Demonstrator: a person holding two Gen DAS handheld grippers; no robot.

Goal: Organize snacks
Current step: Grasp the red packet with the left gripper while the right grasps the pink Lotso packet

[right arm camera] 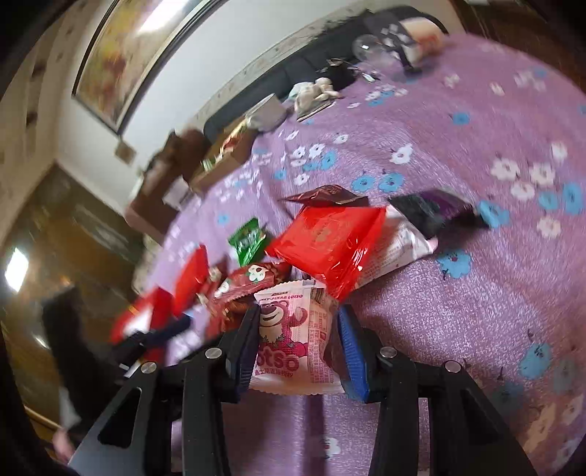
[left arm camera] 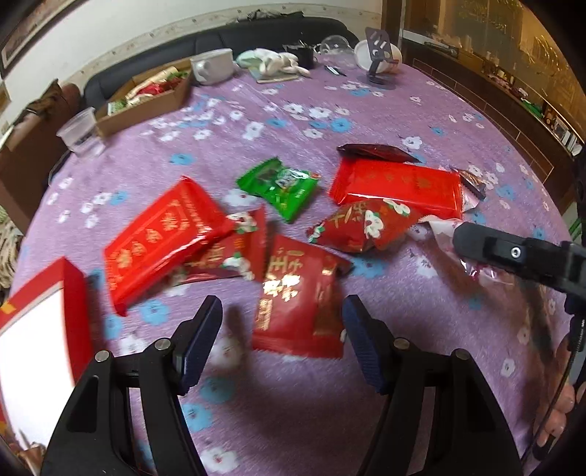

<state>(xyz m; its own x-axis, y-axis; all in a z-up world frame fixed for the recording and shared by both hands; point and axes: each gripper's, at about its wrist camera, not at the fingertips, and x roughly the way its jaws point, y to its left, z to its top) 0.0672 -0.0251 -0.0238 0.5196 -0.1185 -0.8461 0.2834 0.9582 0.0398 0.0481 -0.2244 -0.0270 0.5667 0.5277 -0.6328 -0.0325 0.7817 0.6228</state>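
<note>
**Pink bear packet clamped in the right gripper above a scatter of snacks**

The right gripper [right arm camera: 298, 346] is pinching a pink-and-white bear packet [right arm camera: 293, 340] by its side edges, its long axis running away from the camera and its crimped top edge pointing toward the far snacks. The left gripper [left arm camera: 282, 340] is hovering with fingers spread wide and gripping nothing, a dark red packet [left arm camera: 298, 296] lying lengthwise just beyond them.

A purple flowered tablecloth [left arm camera: 384, 121] is covering the table, with a black sofa [left arm camera: 256, 33] behind it and a framed picture [right arm camera: 121, 62] hanging on the white wall. A cardboard box [left arm camera: 146, 99] holding more snacks is sitting near the far edge.

The held packet is showing a pink cartoon bear, large pink lettering and a printed text panel. Nearby, glossy red flat packs [left arm camera: 397, 185], a green packet [left arm camera: 280, 186] and a red floral pouch [left arm camera: 360, 229] are lying loosely about, some overlapping.
</note>
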